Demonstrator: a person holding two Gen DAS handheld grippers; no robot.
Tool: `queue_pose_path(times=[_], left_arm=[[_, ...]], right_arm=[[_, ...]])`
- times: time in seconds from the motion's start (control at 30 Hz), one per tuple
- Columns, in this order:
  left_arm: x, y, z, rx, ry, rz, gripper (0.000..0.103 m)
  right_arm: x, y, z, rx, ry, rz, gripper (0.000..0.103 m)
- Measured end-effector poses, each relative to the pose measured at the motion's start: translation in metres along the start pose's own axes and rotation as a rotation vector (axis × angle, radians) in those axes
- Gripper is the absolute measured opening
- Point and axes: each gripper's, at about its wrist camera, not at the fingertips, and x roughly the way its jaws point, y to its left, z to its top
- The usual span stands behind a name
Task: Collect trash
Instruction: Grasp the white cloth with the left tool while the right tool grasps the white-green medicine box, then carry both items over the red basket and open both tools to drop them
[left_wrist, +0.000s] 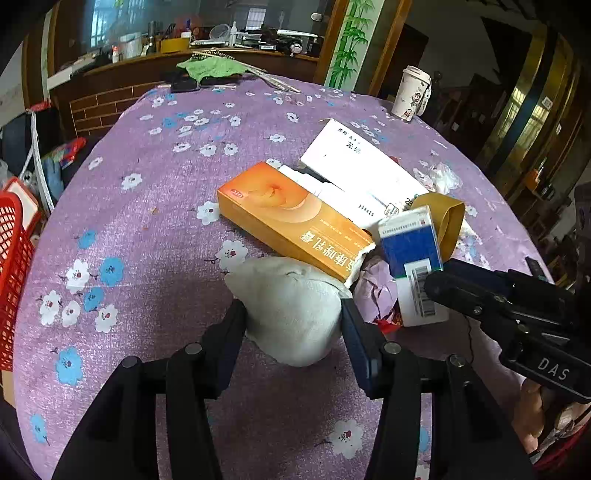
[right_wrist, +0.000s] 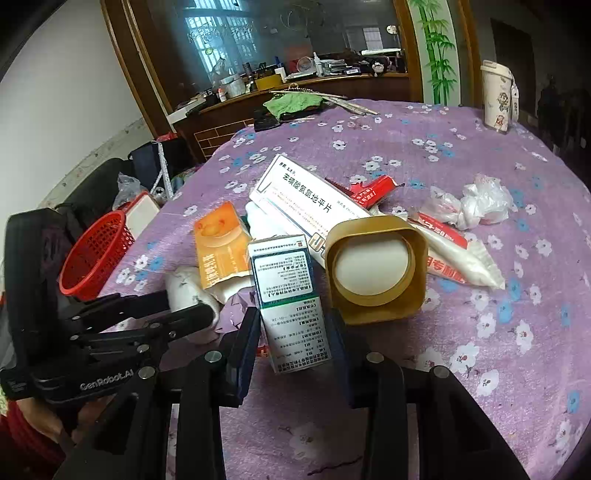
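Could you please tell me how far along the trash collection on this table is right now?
Done: nothing visibly; the red mesh basket looks empty. In hand: the left gripper clamps a crumpled grey-white paper wad; the right gripper closes around a white-and-blue carton. Left: orange box, gold square lid, plastic wrappers.

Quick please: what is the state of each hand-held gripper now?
Left hand-held gripper: closed on the grey wad.
Right hand-held gripper: closed on the blue-and-white box.
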Motion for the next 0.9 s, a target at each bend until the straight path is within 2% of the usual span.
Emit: queue_pose_path(times=[0.13,0.3,0.67,0.9], left_arm=[[0.001,0.0,-0.001,0.005,-0.011,0.005,0.049],[-0.007,0.001,-0.004,-0.001,-0.035,-0.012,0.038],[-0.041,0.006,-0.006,-0.01,-0.119,-0.027,0.035],[-0.068,0.025,-0.001,-0.029,-0.187,0.031,0.036]], right_arm=[[0.008,-0.004,-0.003,0.028,0.024,0.016,0.041],[0.007,-0.002,-0.008,0.024,0.022,0.036,0.038],[-0.029,0.007,-0.014,0.029,-0.064,0.069,0.037],[-0.033,0.038,-0.002,-0.021,-0.078,0.118,0.037]])
